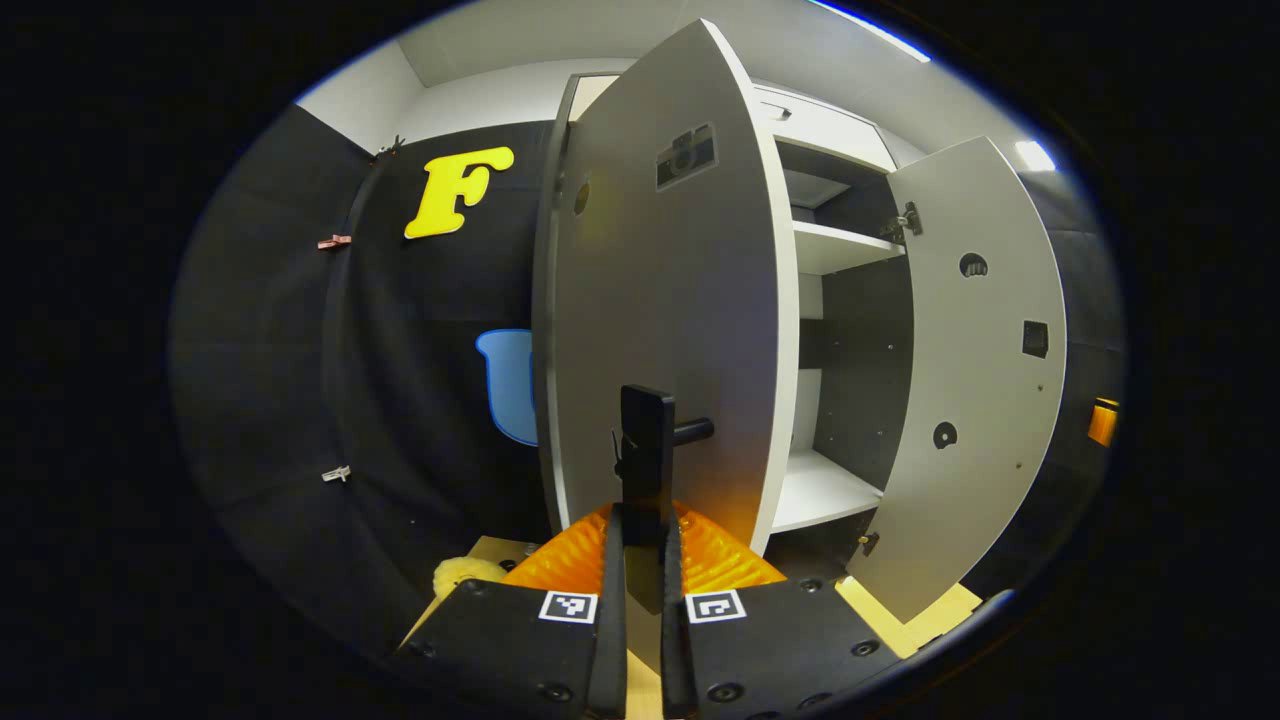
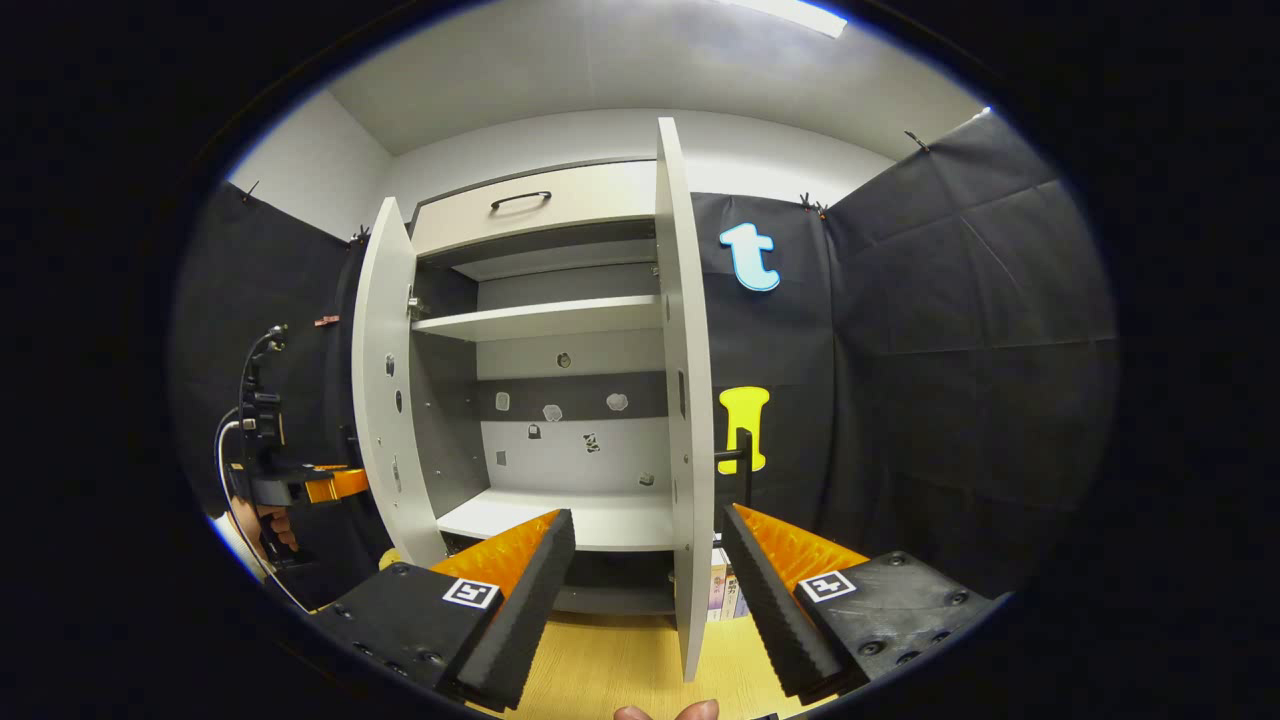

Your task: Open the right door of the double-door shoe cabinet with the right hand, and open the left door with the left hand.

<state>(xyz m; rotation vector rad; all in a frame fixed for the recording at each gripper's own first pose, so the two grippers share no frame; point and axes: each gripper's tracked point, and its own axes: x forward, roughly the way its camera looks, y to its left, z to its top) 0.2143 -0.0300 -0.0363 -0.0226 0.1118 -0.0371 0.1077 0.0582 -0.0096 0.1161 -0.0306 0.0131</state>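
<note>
1. Nearest my left camera, the left gripper (image 1: pixel 643 540) has its fingers closed on the left door handle (image 1: pixel 647 455), a dark upright bar standing off the left door (image 1: pixel 665 300) on a short peg.
2. Both doors of the shoe cabinet (image 2: pixel 545 320) stand swung outward, so I judge the task nearly done.
3. From the left gripper view I see the right door (image 1: pixel 975 370) hanging wide, its inner face and hinge showing, with bare shelves between the two doors.
4. From the right gripper view, the right door sits edge-on between my spread fingers, untouched by either; the right gripper (image 2: pixel 648 600) is wide open and holds nothing.
5. What is left, as I judge it, is letting go of the left handle, perhaps after swinging that door slightly wider.
6. Smallest, the right door handle (image 2: pixel 742 465) shows just beyond the door's edge.
</note>
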